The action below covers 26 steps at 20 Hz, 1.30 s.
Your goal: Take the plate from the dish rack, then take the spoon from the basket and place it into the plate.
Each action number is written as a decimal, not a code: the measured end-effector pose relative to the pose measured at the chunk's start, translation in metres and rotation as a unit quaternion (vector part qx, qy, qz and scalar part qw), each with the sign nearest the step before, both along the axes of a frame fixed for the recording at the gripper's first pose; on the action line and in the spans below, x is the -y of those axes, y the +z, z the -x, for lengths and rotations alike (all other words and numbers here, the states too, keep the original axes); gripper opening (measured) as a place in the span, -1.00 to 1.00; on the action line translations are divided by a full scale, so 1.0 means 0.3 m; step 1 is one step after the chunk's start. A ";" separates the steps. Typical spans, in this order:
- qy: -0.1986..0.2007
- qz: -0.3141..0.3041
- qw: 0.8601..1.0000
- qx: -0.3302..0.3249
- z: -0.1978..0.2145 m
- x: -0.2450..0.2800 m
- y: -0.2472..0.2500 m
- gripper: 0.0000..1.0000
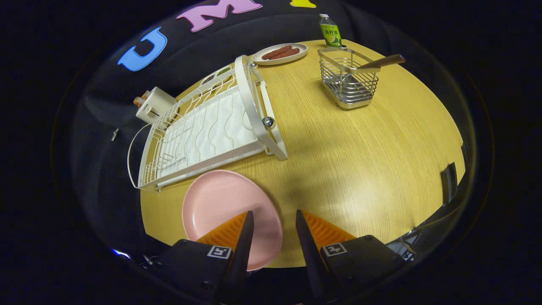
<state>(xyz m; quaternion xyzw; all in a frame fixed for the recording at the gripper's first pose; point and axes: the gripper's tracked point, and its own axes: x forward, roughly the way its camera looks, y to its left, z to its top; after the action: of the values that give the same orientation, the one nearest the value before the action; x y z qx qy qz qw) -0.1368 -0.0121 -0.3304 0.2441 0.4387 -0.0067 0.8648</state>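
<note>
- The pink plate lies flat on the bench, right under the jaws' left finger, which overlaps its near right part; the right finger stands over bare wood just beside the plate's rim.
- The gripper has its jaws apart with a clear gap between them and nothing held; neither finger presses on the plate.
- The spoon sits well beyond the jaws in the wire basket, its wooden handle sticking out over the rim toward the right.
- The gripper looks down on the bench from above at a slant, its fingers pointing across the wood toward the far side.
- The plate is smooth, round and matte with a shallow raised lip. The basket is a shiny metal box of thin wires, upright, well apart from the plate.
- The dish rack is white wire over a ribbed white drain tray, touching or nearly touching the plate's far edge; no dishes stand in it.
- Beyond the rack, a small pale plate carries reddish-brown sticks of food, and a green-labelled bottle stands just behind the basket.
- The bench top is light wood grain with a rounded edge.
</note>
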 end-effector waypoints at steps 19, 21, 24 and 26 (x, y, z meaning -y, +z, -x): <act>0.060 0.186 0.950 0.242 -0.263 0.725 0.494 0.76; 0.066 0.186 0.954 0.224 -0.293 0.771 0.435 0.74; 0.081 0.167 0.962 0.200 -0.322 0.782 0.349 0.48; 0.088 0.161 0.965 0.189 -0.339 0.781 0.302 0.16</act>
<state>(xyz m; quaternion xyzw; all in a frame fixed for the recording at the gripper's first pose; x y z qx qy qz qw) -0.0351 -0.2464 -0.2399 0.0589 0.2806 0.0451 0.9570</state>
